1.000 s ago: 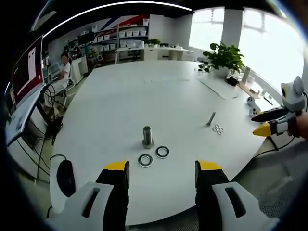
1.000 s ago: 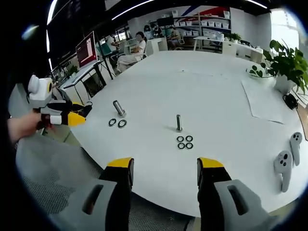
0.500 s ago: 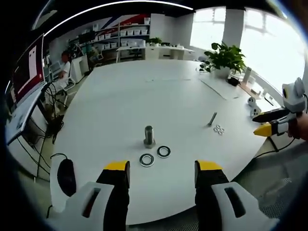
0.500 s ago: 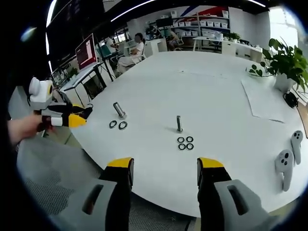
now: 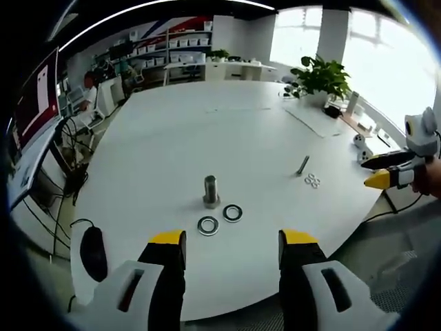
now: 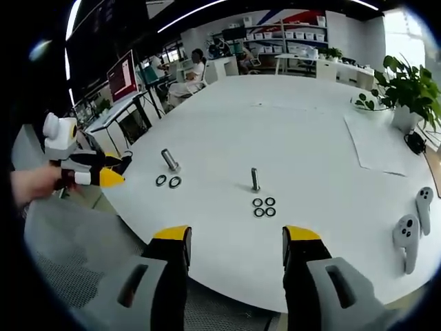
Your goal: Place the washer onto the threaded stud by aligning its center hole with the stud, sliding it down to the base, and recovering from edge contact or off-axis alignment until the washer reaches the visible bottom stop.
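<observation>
**Both hands empty, washers not touched yet**

Biggest thing first: the white bench [image 6: 303, 124] was huge and I was hovering off its near edge with both hand-held grippers. My left hand-held gripper [image 5: 231, 238] had its jaws spread wide with nothing in them, same for my right hand-held gripper [image 6: 235, 236].

The fat stud [image 5: 210, 189] stood upright ahead of my left jaws, with two big washers [image 5: 219, 218] lying flat just beside its base. The thin stud [image 6: 255, 178] stood ahead of my right, with four small washers [image 6: 263, 206] clustered in front of it.

Risks, as I judged it: flat washers on a slick top are nasty to pinch, so one could skate away or off the edge. Grabbing a washer for the wrong stud wouldn't fit either.

Versus a second earlier, just a slight shift in my viewpoint; nothing on the bench budged.
</observation>
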The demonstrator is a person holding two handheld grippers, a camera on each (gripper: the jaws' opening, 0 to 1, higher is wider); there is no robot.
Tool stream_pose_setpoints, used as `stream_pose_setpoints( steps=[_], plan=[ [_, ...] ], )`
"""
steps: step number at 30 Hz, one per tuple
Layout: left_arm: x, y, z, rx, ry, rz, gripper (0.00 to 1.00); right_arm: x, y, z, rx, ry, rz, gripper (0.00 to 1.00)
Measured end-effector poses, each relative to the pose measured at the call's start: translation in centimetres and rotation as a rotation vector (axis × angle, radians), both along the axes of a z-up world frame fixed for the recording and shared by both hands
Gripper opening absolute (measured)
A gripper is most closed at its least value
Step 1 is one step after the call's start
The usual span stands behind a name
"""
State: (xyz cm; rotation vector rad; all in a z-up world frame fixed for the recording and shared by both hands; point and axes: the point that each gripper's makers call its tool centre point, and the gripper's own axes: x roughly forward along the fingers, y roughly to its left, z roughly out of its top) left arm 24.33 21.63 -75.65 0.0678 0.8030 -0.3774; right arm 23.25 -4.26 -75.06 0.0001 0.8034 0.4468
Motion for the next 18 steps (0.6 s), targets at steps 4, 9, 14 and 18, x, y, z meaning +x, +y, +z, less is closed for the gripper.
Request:
stream_pose_setpoints(
  steps=[4, 9, 14, 18],
  plan=[
    [0.3, -0.1, -0.4, 0.029, 0.011, -0.031, 0.48, -0.1, 0.1, 0.0, -0.005, 0.000, 0.007, 0.56],
    [0.4, -0.2, -1.5, 0.053, 0.046, -0.054, 0.46, -0.1, 0.0, 0.1, -0.002, -0.003, 0.005, 0.56],
    [1.0, 0.1, -2.8, 0.087, 0.074, -0.084, 0.45, -0.2, 0.0, 0.0, -0.003, 0.001, 0.006, 0.56],
    [1.8, 0.5, -4.2, 0.095, 0.129, -0.094, 0.44, -0.2, 0.1, -0.2, -0.009, 0.001, 0.013, 0.56]
  ],
)
